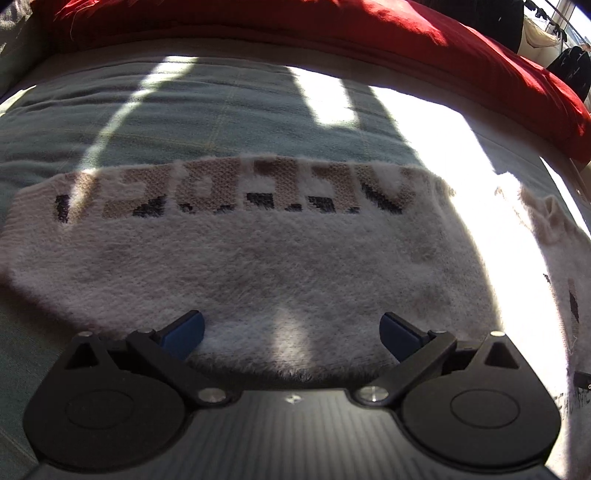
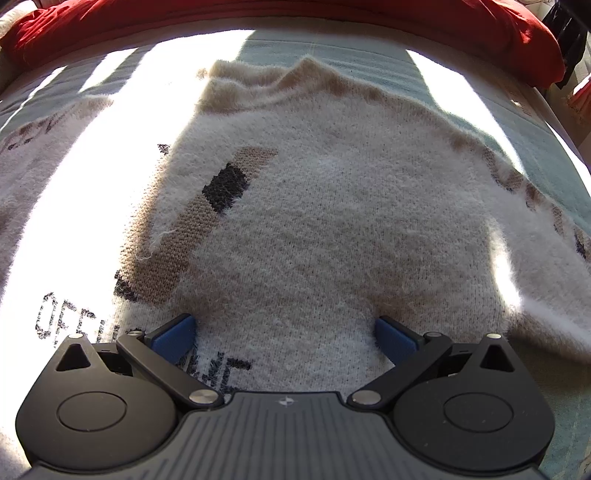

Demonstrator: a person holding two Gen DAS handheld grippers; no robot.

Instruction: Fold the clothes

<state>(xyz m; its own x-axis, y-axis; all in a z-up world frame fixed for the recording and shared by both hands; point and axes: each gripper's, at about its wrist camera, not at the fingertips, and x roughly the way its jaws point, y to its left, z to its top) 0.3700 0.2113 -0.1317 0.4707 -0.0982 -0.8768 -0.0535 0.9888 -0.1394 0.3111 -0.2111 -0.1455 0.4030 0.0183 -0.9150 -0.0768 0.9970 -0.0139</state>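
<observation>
A fuzzy cream knit sweater (image 1: 280,258) with tan and dark knitted letters lies on a pale green blanket (image 1: 207,118). In the left wrist view a folded part of it lies flat, the lettering along its far edge. My left gripper (image 1: 291,332) is open just above the near edge of this part, blue pads (image 1: 184,332) wide apart, holding nothing. In the right wrist view the sweater (image 2: 332,221) is rumpled, its far edge bunched up. My right gripper (image 2: 286,334) is open over the sweater, holding nothing.
A red cushion or blanket (image 1: 406,33) runs along the far side of the bed, also in the right wrist view (image 2: 332,14). Strong sunlight patches and shadows cross the blanket and sweater. Dark hanging items (image 1: 569,70) show at the far right.
</observation>
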